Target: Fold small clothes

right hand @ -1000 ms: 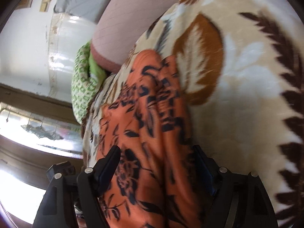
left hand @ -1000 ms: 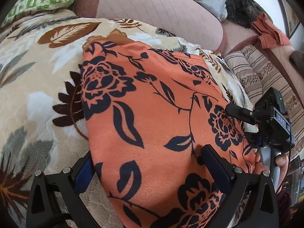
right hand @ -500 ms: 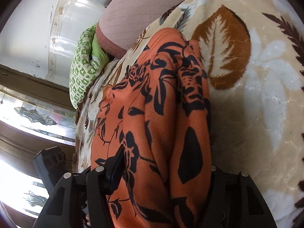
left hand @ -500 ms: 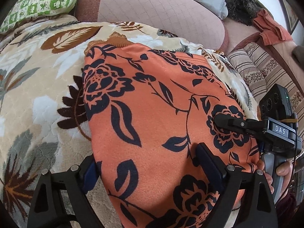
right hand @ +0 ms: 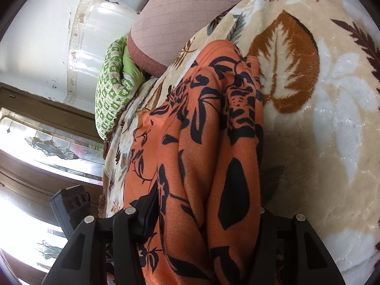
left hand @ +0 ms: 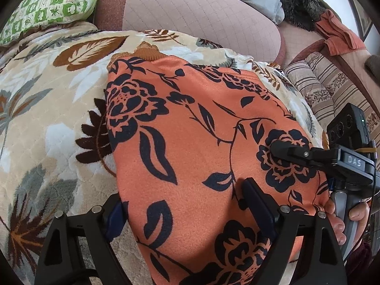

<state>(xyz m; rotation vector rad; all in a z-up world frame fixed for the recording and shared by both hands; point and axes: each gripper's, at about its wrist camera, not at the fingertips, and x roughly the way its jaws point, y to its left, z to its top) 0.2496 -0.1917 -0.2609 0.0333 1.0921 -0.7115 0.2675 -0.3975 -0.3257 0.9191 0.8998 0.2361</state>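
Left wrist alone: both closing tools (left hand: pixel 187 204) (left hand: pixel 275 148) astride orange garment (left hand: pixel 190 142), grip unclear

Leaf-print blanket (left hand: pixel 47 109) covers a pink sofa (left hand: pixel 190 11) beside bright stained-glass windows (right hand: pixel 47 147).

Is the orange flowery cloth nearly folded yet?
Partly, it seems. The orange floral garment already lies doubled in layers on the leaf-print blanket. In hand now: both grippers sit at its near edge, the left gripper and right gripper closing with fabric between their jaws. Left: probably another fold, then laying it flat.
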